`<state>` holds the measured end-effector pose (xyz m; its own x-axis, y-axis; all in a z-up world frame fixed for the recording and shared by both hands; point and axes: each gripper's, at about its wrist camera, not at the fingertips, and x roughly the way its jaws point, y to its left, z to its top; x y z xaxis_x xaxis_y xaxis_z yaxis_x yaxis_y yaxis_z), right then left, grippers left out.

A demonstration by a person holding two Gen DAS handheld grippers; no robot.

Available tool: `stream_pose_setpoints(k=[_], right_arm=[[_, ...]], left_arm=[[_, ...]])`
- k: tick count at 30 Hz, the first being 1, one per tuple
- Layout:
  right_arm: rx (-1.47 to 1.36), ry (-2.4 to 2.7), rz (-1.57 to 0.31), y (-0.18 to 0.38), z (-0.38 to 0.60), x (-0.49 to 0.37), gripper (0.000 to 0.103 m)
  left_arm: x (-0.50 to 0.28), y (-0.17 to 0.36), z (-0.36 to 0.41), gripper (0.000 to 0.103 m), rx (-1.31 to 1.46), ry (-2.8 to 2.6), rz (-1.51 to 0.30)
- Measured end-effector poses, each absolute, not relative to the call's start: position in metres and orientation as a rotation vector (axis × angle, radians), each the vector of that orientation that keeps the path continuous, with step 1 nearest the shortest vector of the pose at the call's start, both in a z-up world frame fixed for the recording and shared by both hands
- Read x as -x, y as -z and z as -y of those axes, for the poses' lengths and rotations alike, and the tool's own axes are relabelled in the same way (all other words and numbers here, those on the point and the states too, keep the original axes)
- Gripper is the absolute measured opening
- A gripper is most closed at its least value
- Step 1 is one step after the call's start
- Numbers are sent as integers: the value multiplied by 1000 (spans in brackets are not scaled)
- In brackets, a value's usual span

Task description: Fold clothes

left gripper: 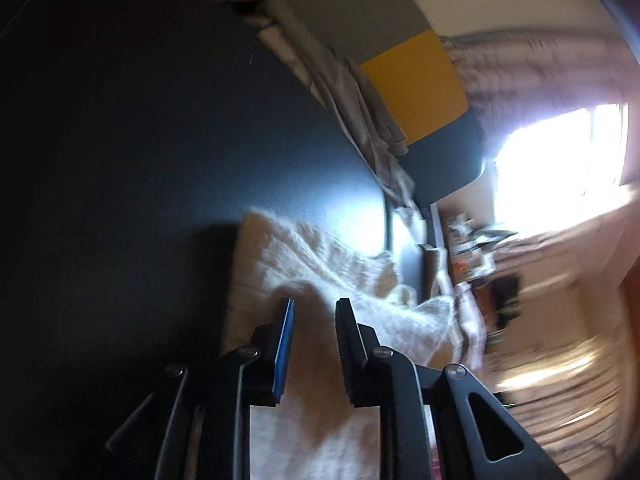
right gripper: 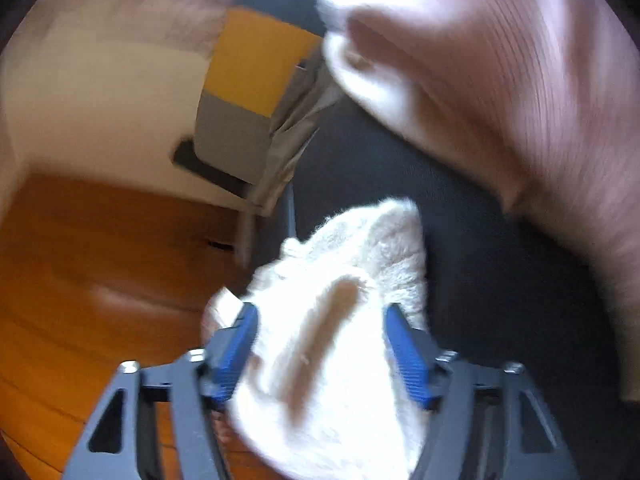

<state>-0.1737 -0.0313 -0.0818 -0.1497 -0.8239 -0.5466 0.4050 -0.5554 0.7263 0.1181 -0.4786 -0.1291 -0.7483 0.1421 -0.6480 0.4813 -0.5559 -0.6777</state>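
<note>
Your left tongs (left gripper: 314, 308) stand with their jaws a little apart, and the fluffy cream garment (left gripper: 320, 264) lies between and beyond them; whether they pinch any of it you cannot tell from here. Your right tongs (right gripper: 318, 312) are spread wide, released, with a bunched mound of the same cream garment (right gripper: 344, 280) sitting loose between the blue pads (right gripper: 404, 348), and neither pad is pressed into it. The garment rests on the dark table (left gripper: 120, 160), heaped near its edge. Past it, along the far edge of the table, a grey cloth (left gripper: 352, 96) lies crumpled beside a mat with yellow and grey panels (left gripper: 416, 80). In the right view a pink ribbed cloth (right gripper: 520, 80), blurred, drapes down over the upper right, and orange wood flooring (right gripper: 100, 260) shows to the left.
</note>
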Motion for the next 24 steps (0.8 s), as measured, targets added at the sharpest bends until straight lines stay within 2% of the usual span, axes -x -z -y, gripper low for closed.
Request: stream_pose_setpoints(k=[3, 5, 7, 10, 12, 18, 20, 21, 22, 24], right_arm=[[-1066, 2033, -39, 44, 53, 142, 71], [-868, 2070, -528, 37, 86, 105, 71], [-700, 2014, -897, 46, 110, 76, 71], [-584, 1898, -1185, 72, 124, 61, 71], [-565, 1898, -1178, 73, 135, 66, 72], [-685, 1887, -890, 54, 152, 98, 72], [-761, 1879, -792, 54, 166, 116, 46], [-799, 1881, -750, 55, 170, 125, 19], [-838, 1894, -691, 56, 173, 137, 11], [-915, 1922, -575, 60, 177, 158, 11]], left_arm=[[-125, 105, 470, 22, -1070, 2456, -934], [-122, 99, 457, 23, -1148, 2483, -695], [-121, 96, 443, 24, -1230, 2515, -427], [-117, 100, 428, 24, -1323, 2554, -160], [-110, 101, 422, 24, -1361, 2590, -81], [-70, 99, 413, 27, -1426, 2724, 66], [-56, 98, 414, 28, -1472, 2756, 96], [-47, 98, 414, 29, -1498, 2770, 106], [-50, 98, 415, 29, -1515, 2780, 97], [-50, 98, 432, 29, -1518, 2781, -19]])
